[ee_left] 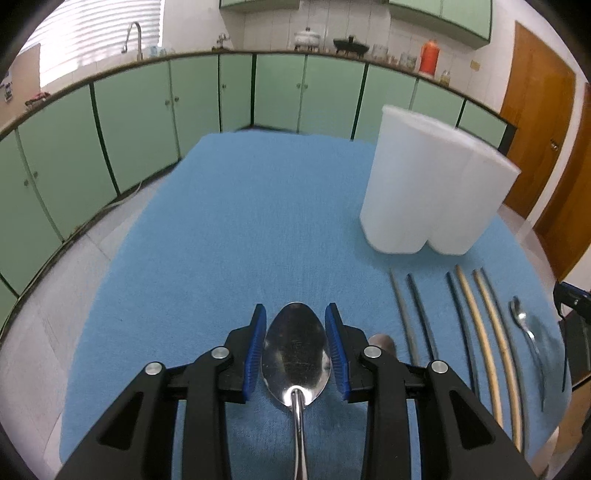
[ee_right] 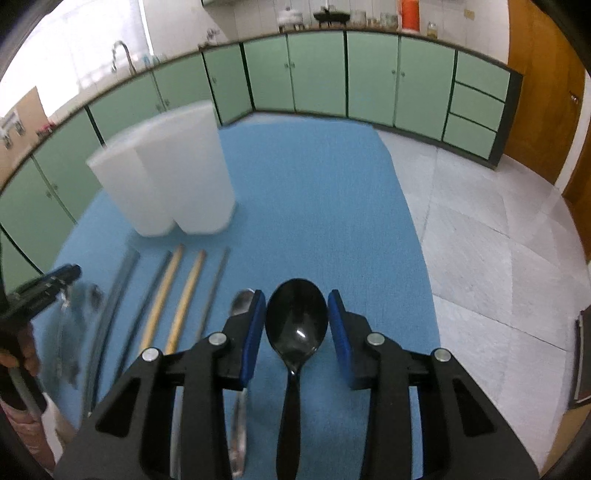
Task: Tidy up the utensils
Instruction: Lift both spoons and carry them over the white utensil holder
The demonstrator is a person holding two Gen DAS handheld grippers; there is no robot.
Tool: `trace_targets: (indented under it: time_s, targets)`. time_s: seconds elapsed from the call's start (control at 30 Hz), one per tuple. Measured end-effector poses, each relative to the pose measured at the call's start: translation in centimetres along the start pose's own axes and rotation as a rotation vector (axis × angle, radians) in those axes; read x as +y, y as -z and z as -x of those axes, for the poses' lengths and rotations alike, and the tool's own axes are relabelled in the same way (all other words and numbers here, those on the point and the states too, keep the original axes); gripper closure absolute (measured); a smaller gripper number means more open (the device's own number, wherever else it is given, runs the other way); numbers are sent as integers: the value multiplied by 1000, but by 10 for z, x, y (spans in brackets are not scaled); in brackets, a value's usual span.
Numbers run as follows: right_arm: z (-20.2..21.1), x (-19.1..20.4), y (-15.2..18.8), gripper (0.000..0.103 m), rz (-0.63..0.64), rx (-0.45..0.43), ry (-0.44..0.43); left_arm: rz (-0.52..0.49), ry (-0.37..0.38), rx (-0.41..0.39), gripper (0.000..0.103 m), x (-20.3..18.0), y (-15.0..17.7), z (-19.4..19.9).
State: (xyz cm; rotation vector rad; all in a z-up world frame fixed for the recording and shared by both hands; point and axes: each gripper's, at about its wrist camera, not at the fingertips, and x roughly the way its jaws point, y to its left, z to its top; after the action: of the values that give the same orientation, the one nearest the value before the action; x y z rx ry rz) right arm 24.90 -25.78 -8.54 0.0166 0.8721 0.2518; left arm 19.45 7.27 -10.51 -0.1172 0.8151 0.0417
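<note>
Blue cloth: white holder ahead-right of left gripper, pinching steel spoon lengthwise; right gripper pinches black spoon, holder ahead-left.

We see a kitchen with a long run of pale green cabinet doors edged in dark trim, topped by a dark counter. A curved faucet stands near a bright window with horizontal blinds, which floods that corner with daylight. The wall above the counter is white tile, and more green cupboards hang overhead. On the counter we make out a white pot, a dark pan and an orange container. A brown wooden door stands at the right. The floor is pale grey tile, and a blue cloth covers the table.
</note>
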Motion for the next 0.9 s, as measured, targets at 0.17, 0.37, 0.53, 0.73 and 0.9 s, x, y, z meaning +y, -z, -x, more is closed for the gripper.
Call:
trace_targets:
  time_s: [0.17, 0.37, 0.53, 0.73, 0.9]
  targets:
    - [24, 2, -4, 70, -8, -76, -29, -11, 18, -72, 71, 0, -1, 22]
    - [42, 11, -12, 70, -13, -184, -70, 9, 57, -134, 71, 6, -5, 46]
    - [52, 22, -24, 70, 0, -295, -73, 15, 72, -191, 71, 8, -11, 61]
    - [56, 28, -48, 69, -3, -403, -119, 25, 91, -261, 71, 11, -24, 74]
    - [53, 40, -73, 70, 27, -459, -152, 54, 126, -338, 71, 16, -42, 86]
